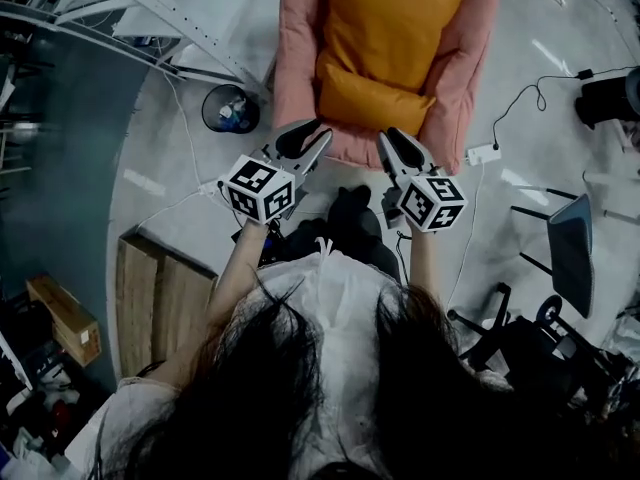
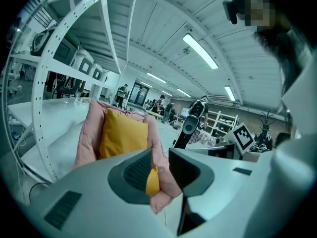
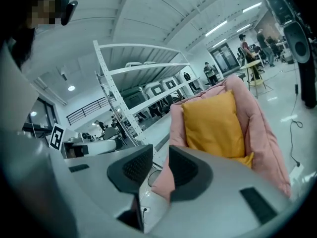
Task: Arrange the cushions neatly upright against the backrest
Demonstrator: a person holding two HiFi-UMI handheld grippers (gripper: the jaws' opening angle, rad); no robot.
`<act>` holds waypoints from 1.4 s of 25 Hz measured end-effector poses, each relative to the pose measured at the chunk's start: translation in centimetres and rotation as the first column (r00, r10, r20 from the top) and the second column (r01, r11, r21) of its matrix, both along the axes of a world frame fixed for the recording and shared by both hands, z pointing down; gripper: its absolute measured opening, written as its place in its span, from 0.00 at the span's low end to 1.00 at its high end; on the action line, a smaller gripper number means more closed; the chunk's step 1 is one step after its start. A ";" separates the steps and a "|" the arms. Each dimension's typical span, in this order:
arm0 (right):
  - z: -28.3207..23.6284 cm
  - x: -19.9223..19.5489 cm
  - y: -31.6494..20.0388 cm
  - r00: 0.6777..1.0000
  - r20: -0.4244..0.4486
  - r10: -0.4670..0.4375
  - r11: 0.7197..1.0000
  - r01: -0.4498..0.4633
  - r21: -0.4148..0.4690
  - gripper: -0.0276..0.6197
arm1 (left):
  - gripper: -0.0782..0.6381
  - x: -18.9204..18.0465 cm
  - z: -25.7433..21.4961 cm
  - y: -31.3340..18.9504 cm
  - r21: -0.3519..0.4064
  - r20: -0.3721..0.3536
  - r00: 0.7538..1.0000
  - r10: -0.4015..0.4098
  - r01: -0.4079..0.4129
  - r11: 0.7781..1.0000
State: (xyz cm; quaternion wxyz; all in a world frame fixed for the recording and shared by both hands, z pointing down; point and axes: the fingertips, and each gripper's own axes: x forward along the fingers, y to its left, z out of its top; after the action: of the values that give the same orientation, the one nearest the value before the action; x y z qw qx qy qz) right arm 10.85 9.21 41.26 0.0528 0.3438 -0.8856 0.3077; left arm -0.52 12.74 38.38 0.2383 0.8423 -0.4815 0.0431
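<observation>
Orange cushions (image 1: 395, 38) are propped in a pink chair (image 1: 296, 58) on glossy floor (image 1: 530, 98), left gripper (image 1: 320, 138) and right gripper (image 1: 392, 138) held slightly parted and empty by its front edge; ceiling lights (image 2: 200, 51) are shown only in gripper views.

A lab hall: white metal racks (image 3: 148, 69), ceiling strip lights (image 2: 200, 52), floor cables (image 1: 520, 90).
</observation>
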 end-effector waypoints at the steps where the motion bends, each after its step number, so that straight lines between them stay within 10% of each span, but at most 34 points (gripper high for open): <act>1: -0.3 -0.7 0.9 1.000 0.000 -0.003 1.000 0.003 0.004 0.21 | 0.28 -0.5 -0.1 1.0 0.004 -0.003 1.000 0.002 -0.002 1.000; 17: -2.7 -5.8 16.5 0.995 -0.021 0.098 0.994 -0.097 0.047 0.20 | 0.28 -6.0 -1.2 15.6 0.035 -0.034 0.994 0.100 -0.098 0.995; 35: -4.6 0.7 23.8 0.995 -0.061 0.077 0.996 -0.073 0.057 0.19 | 0.28 1.5 -2.3 20.6 0.055 -0.029 0.990 0.136 -0.134 0.989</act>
State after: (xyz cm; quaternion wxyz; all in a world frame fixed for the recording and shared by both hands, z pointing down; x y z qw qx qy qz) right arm 11.53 32.99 36.69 0.0596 0.3877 -0.8780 0.2743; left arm 0.95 33.38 36.07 0.2203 0.8795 -0.4205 0.0328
